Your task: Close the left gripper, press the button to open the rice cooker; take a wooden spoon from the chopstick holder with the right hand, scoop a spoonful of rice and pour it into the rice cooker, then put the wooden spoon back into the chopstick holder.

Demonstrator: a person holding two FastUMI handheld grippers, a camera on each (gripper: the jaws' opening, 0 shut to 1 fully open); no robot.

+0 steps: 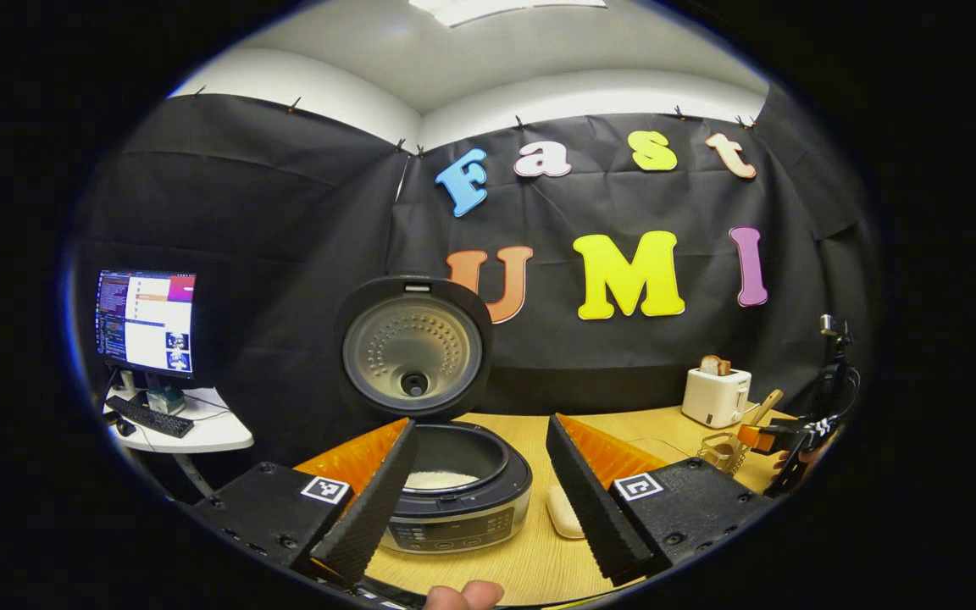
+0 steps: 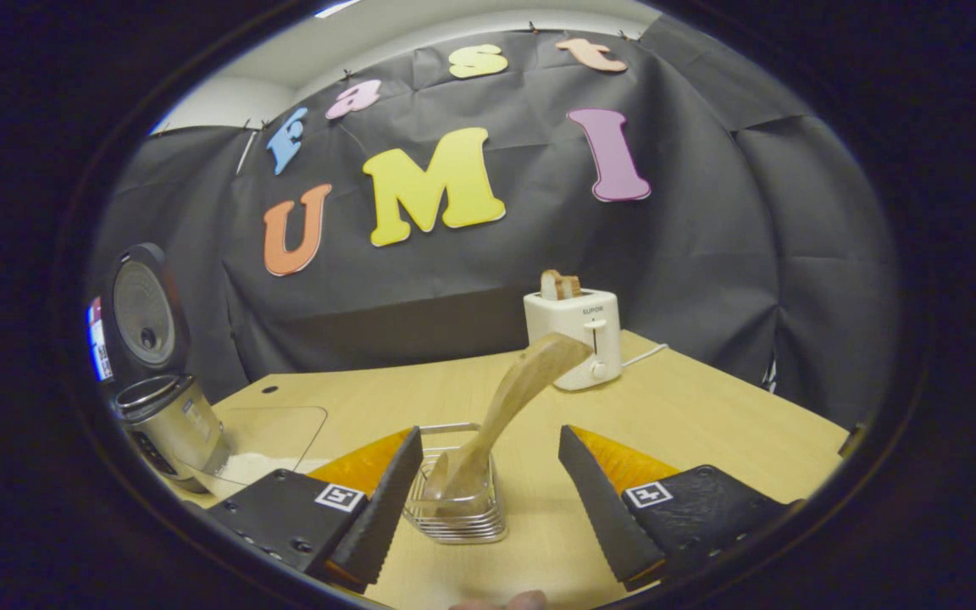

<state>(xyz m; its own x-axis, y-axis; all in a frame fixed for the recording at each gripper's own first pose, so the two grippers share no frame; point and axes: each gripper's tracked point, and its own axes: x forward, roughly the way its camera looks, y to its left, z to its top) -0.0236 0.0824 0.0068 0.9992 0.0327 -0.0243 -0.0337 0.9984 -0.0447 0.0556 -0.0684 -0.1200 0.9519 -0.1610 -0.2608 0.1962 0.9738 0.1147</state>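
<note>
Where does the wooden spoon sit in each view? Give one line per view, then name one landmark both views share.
Left gripper view: the wooden spoon is small at the far right, leaning out of the chopstick holder, right of the toaster.
Right gripper view: it stands at bottom centre in the holder, between the right claw's open fingers, its handle tilting up to the right.
Shared landmark: the toaster.

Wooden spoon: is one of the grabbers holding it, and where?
No. The wooden spoon stands in the chopstick holder, and the right gripper is open around it, not touching. The left gripper is open too, holding nothing.
</note>
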